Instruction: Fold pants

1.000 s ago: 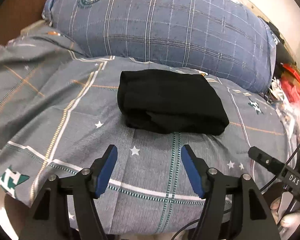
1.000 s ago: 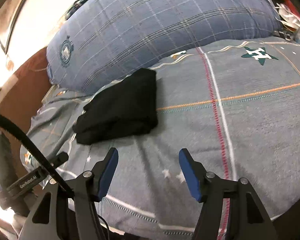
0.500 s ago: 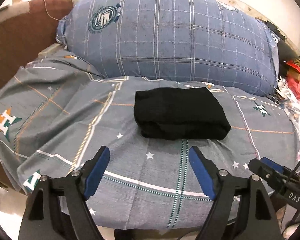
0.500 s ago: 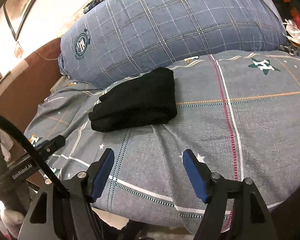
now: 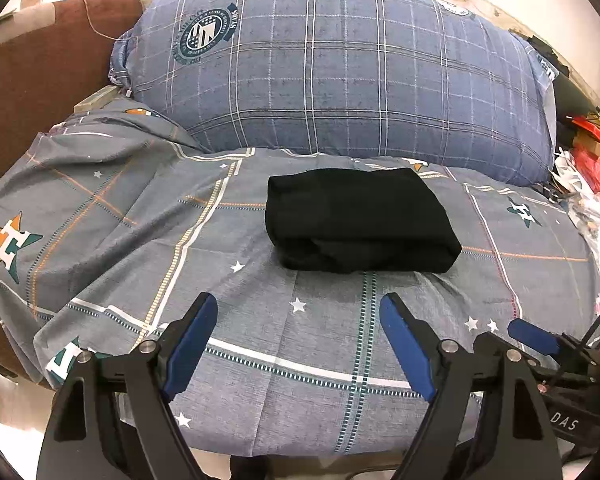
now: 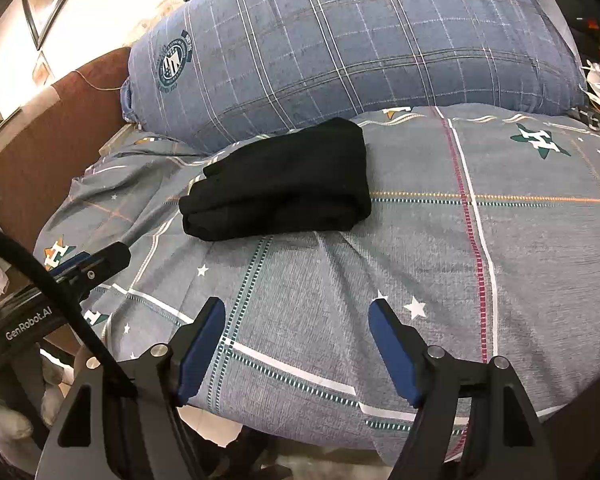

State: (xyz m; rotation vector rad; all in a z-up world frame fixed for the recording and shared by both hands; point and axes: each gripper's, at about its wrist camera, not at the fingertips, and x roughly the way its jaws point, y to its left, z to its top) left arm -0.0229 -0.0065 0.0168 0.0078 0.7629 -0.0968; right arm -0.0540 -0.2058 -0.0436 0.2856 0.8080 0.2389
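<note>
Pants [image 5: 360, 220] are seen folded mid-bed [image 5: 100, 240], near the pillow [image 5: 340, 80]. Left tool [image 5: 298, 344] and right tool [image 6: 296, 344] have just been opening; both stand apart, empty. Risk judged: bundle loosened if snagged.

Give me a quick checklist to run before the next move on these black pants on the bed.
1. Pants folded into a compact bundle: ok, a stacked rectangle on the bed sheet.
2. Bundle free of the blue plaid pillow: ok in the left wrist view, a strip of sheet shows between them.
3. Left gripper empty: ok, jaws have just been opening, nothing between them.
4. Right gripper empty: ok, jaws have just been opening, only sheet beyond them.
5. Both grippers clear of the pants: ok, both short of the bundle's near edge.
6. Folded edges aligned: cannot tell, the near side looks slightly rumpled.
</note>
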